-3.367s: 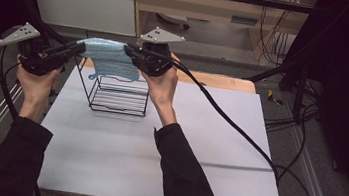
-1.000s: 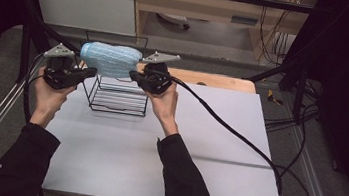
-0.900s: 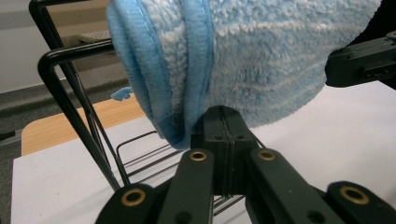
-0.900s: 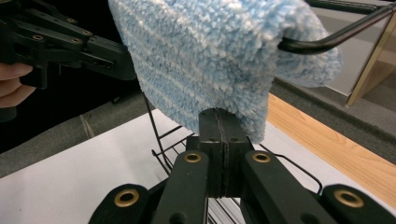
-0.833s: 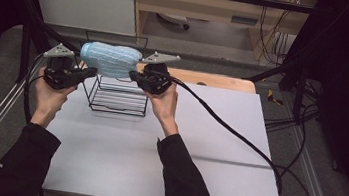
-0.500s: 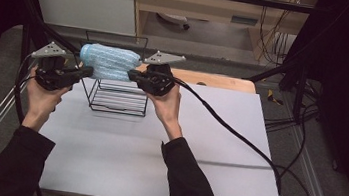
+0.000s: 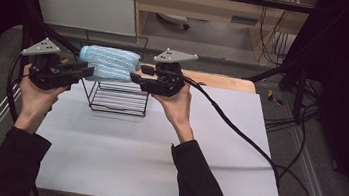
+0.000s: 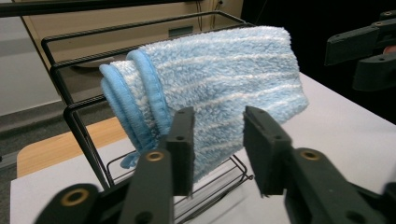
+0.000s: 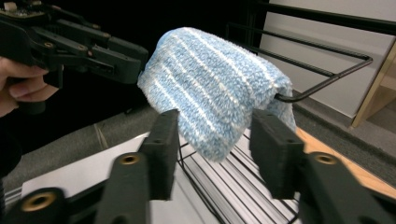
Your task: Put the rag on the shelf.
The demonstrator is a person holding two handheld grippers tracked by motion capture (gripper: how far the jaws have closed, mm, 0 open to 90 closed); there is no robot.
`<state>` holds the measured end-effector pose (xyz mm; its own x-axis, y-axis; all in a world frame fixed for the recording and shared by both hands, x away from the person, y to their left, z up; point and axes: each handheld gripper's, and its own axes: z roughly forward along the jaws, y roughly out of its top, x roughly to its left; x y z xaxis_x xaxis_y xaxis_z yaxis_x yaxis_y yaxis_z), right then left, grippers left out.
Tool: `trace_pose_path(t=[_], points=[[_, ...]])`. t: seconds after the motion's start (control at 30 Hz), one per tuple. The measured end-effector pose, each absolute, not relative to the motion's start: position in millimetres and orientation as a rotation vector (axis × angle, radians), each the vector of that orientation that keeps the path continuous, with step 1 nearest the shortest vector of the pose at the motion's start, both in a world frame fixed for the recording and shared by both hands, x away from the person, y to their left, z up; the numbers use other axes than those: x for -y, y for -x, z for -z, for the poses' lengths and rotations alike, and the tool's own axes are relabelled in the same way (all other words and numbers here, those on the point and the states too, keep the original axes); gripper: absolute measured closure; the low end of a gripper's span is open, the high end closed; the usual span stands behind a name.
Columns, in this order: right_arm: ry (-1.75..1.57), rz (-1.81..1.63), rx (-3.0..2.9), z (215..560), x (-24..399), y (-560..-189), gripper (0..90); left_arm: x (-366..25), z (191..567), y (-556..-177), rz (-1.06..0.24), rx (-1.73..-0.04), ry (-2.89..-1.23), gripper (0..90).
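while the blue towel [image 7: 110, 63] hangs folded over the wire rack [image 7: 118, 96] — both grippers, left [image 8: 218, 140] and right [image 9: 215, 140], just opening, hold nothing.

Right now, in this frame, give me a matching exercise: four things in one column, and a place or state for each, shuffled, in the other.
Things:
1. blue towel
2. wire rack
3. left gripper
4. right gripper

Places or states:
A. stands on the white table
B. draped over the rack's top bars
C. jaws apart, at the towel's bound folded edges
D. jaws apart, at the towel's rounded plain end

Pairs: 1-B, 2-A, 3-C, 4-D
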<state>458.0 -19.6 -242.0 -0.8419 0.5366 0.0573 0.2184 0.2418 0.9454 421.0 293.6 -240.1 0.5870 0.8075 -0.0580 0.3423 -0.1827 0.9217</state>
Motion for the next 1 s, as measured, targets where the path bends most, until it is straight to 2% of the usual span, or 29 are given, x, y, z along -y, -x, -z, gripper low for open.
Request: trace_pose_path(t=[0.13,0.27,0.47,0.8,1.0], points=[[-0.735,-1.656,-2.242,243.0,33.1,-453.7,36.6,-292.9,240.1,-413.5,-0.556,-0.933,-1.781,49.6],[-0.763,-1.629,-2.242,248.2,50.4,-449.9,27.4,-290.9,245.4,-406.3,-0.538,-0.931,-1.796,38.5],[-0.793,-1.610,-2.246,256.5,82.3,-442.0,14.2,-286.4,261.3,-397.1,-0.545,-0.927,-1.825,27.1],[-0.856,-1.590,-2.237,273.4,138.4,-425.1,4.8,-276.9,294.5,-387.4,-0.502,-0.930,-1.843,12.4],[-0.907,-1.584,-2.230,291.2,169.0,-413.5,3.1,-267.0,318.7,-384.2,-0.478,-0.905,-1.868,11.6]])
